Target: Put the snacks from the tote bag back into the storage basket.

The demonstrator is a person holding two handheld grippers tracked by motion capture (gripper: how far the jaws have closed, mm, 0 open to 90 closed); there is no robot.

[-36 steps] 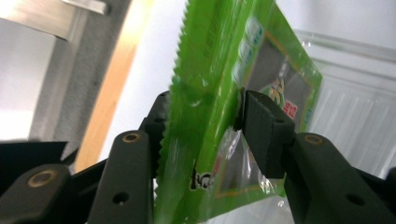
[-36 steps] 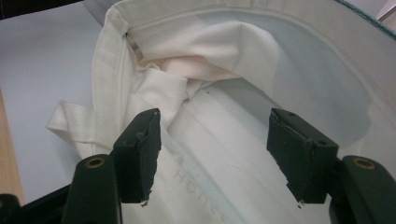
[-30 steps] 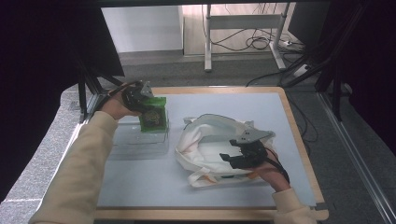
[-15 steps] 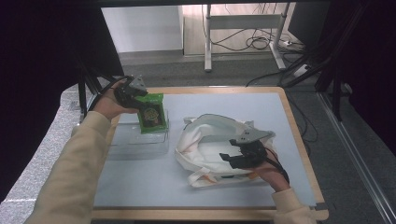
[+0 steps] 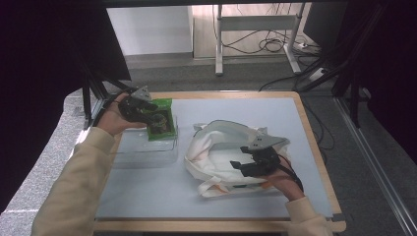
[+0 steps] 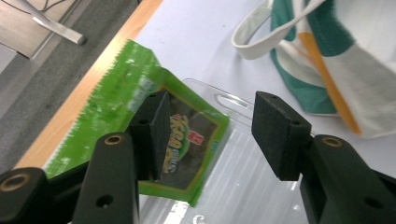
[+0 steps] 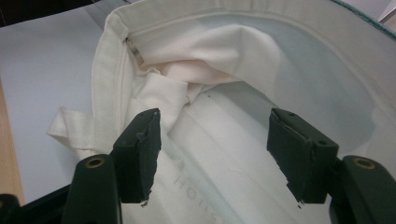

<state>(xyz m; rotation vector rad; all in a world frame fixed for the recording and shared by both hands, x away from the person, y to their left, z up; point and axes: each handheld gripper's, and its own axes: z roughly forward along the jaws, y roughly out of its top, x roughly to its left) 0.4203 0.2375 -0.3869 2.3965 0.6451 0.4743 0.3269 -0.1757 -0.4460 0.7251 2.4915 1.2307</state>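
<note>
**Snack pouch at far left, tote held open at right**

Left hand-held gripper (image 5: 147, 105) sits at the far-left edge of the surface (image 5: 246, 105), over a green snack pouch (image 5: 161, 120). In the left gripper view the jaws stand spread; one pad looks to lie against the pouch's printed face (image 6: 187, 135), the other is apart w/ nothing between, so it's not pinched. The pouch leans over a clear plastic tray (image 5: 147, 152), serrated top edge twd the wooden rim.

Handling, as a judgement: pouch is light, thin foil, crinkly and slick, contents prob. crushable. Best grip is the flat sealed top strip or a side seam, not the puffed middle; light squeeze only.

Mid-right: white cloth tote bag (image 5: 221, 147) lies slumped, mouth open, teal-and-orange print on its outer side. Soft, floppy, won't hold shape unaided.

Right hand-held gripper (image 5: 246, 167) is at the tote's near rim; in the right gripper view its jaws are wide apart over the pale lining (image 7: 224, 140), gripping nothing.
</note>
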